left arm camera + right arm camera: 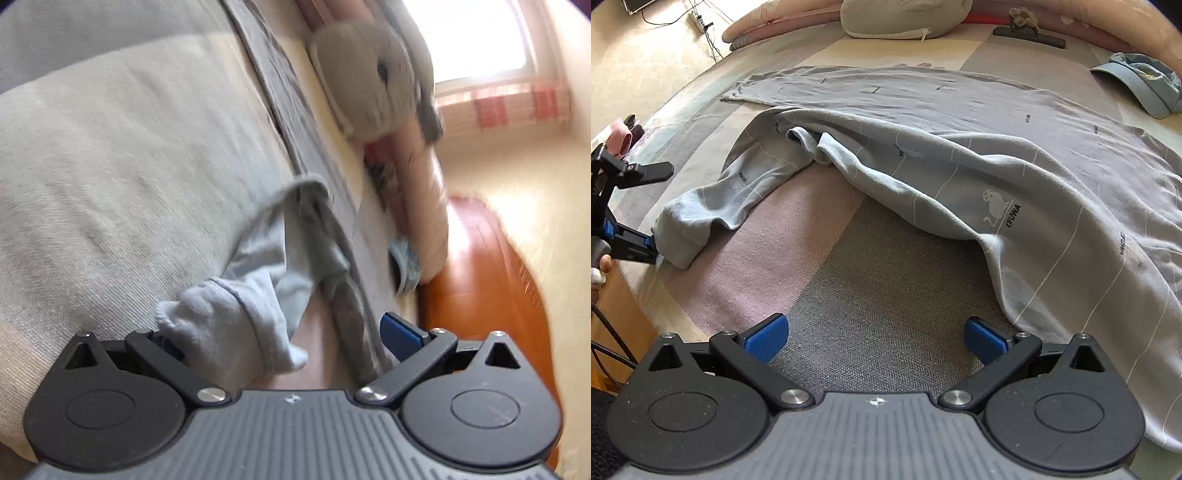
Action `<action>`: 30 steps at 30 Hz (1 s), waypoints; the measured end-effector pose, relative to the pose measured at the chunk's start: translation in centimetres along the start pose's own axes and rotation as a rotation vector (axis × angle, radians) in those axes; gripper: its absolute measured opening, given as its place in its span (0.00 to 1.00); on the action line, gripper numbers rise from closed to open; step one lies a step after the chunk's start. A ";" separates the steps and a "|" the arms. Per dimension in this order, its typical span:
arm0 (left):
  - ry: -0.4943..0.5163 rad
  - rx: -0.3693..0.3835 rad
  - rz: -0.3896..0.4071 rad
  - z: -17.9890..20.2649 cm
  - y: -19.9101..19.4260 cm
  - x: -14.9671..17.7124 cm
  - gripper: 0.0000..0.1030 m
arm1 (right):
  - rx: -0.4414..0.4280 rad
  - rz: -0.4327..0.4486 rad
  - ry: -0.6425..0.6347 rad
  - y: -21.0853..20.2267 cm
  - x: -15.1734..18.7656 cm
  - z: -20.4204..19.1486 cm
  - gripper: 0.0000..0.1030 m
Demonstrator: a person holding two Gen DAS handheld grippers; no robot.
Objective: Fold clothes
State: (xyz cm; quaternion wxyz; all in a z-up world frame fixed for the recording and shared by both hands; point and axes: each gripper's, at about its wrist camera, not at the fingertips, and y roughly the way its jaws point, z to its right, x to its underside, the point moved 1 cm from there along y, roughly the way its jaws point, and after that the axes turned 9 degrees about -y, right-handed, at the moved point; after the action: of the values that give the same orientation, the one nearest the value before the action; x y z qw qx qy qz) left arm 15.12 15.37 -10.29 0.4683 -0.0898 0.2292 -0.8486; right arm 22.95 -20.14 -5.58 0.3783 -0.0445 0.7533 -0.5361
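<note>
**While the cuff sits only half inside the left tongs, the grab can miss**

Sweatshirt [960, 155] lies spread on the bed [871, 266], pale grey-blue, body rumpled and partly doubled over. One sleeve [738, 192] runs out toward the bed's left edge, cuff [229, 325] at the end.

Left tongs [284, 339]: spread wide around the cuff, nothing clamped. Cuff is bunched against the left pad and off-centre; right pad [400, 334] is clear of the cloth. Left wrist view is motion-blurred, so how deep the cuff sits is hard to judge.

Right tongs [875, 338]: spread wide, empty, over bare bedspread just short of the sweatshirt's near hem [1004, 295].

Risks as I read them:
- Closing now likely catches only the ribbed edge; the sleeve slips out on the lift.
- Closing deep could pinch bedspread with the cuff and drag it.
- Cuff is right at the bed edge; a fumble lets the sleeve slide off.
- Body is already creased. Pulling the sleeve across with the hem unpinned drags the whole garment, and the fold comes out skewed.
- Cap [1141, 88] and the second grey garment [886, 88] lie behind; a long sweep may snag them.
</note>
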 end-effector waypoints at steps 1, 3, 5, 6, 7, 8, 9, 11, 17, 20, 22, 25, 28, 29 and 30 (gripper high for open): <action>0.003 -0.007 0.008 0.0 0.0 0.1 0.92 | 0.000 -0.001 -0.001 0.0 0.0 0.0 1.00; -0.016 -0.014 0.021 -0.1 -0.1 0.5 0.86 | -0.003 -0.001 -0.001 0.1 -0.1 0.2 1.00; -0.040 -0.010 0.026 -0.2 -0.1 0.9 0.83 | -0.009 0.000 -0.005 0.1 0.0 0.2 1.00; -0.038 0.005 0.021 -0.2 0.0 1.1 0.84 | -0.012 0.001 -0.007 0.1 0.0 0.3 1.00; -0.035 0.020 0.016 -0.3 0.2 1.3 0.84 | -0.015 0.003 -0.007 0.1 0.0 0.3 1.00; -0.035 0.033 0.025 -0.4 0.2 1.5 0.82 | -0.019 0.005 -0.009 0.0 0.0 0.4 1.00; -0.039 0.042 0.053 -0.6 0.0 1.6 0.82 | -0.023 0.006 -0.010 0.0 0.1 0.5 1.00; -0.046 0.061 0.110 -1.1 -0.5 1.8 0.78 | -0.027 0.008 -0.018 0.0 0.2 0.5 1.00; -0.128 -0.012 0.142 -1.7 -0.5 2.3 0.41 | -0.038 0.008 -0.029 -0.2 0.4 0.8 1.00; -0.020 -0.036 0.143 -1.1 0.8 3.0 0.40 | -0.041 0.008 -0.030 -0.1 0.4 1.0 1.00; -0.031 -0.023 0.171 -1.4 0.8 3.2 0.34 | -0.041 0.009 -0.031 -0.1 0.4 1.0 1.00; -0.030 -0.034 0.182 -1.4 0.9 3.2 0.33 | -0.041 0.011 -0.032 -0.1 0.5 1.0 1.00; -0.003 -0.079 0.186 -1.1 1.1 3.1 0.28 | -0.041 0.011 -0.032 -0.1 0.5 1.0 1.00; -0.013 -0.088 0.190 -1.2 1.1 3.0 0.19 | -0.040 0.011 -0.031 0.0 0.4 1.1 1.00; -0.023 -0.096 0.194 -1.3 1.0 3.0 0.15 | -0.039 0.010 -0.030 -0.1 0.4 1.0 1.00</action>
State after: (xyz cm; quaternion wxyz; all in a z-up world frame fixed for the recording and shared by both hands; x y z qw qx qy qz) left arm 13.79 12.82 -12.10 0.5460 -0.0995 0.2717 -0.7862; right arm 23.27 -21.18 -5.92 0.3916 -0.0560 0.7579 -0.5188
